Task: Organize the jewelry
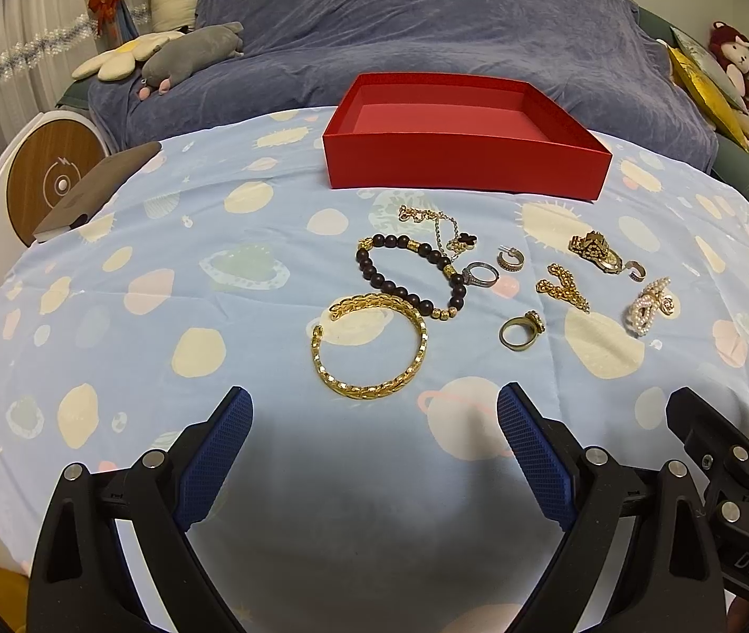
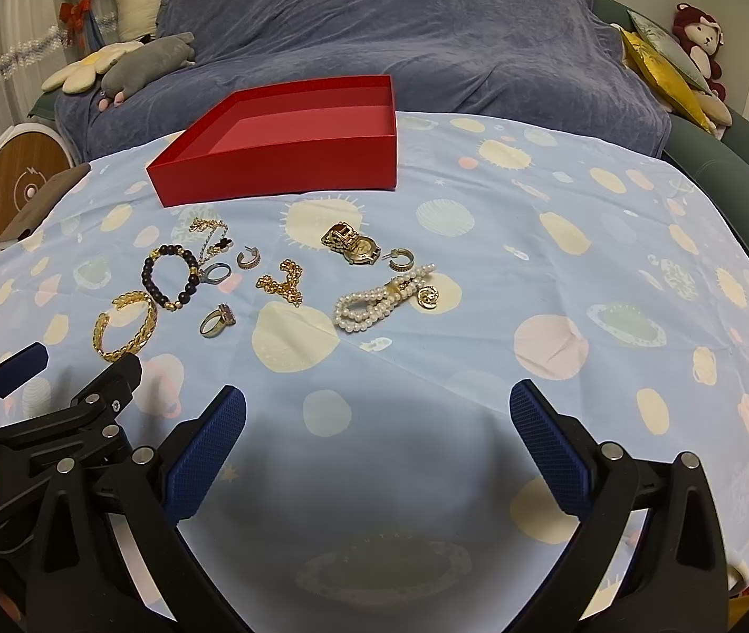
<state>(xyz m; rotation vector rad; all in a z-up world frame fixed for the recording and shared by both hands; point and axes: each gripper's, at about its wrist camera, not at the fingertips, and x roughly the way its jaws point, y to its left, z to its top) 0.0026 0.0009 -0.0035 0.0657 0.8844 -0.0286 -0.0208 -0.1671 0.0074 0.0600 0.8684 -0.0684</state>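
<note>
From the left wrist view, the left gripper (image 1: 374, 422) was wide open and held nothing. The red box (image 1: 459, 158) sat at the back of the cloth (image 1: 163, 316), and it looked bare inside. All the jewelry lay on the cloth in front of it: a gold bangle (image 1: 372, 345), a bead bracelet (image 1: 411, 277), a gold ring (image 1: 521, 331) and a pearl piece (image 1: 647, 305).

From the right wrist view, the right gripper (image 2: 377, 422) was wide open and held nothing too. The watch (image 2: 353, 245) and pearl piece (image 2: 382, 306) lay nearest ahead of it, well apart from the box (image 2: 279, 169).

The job looked not yet begun. Every piece was left to move.
</note>
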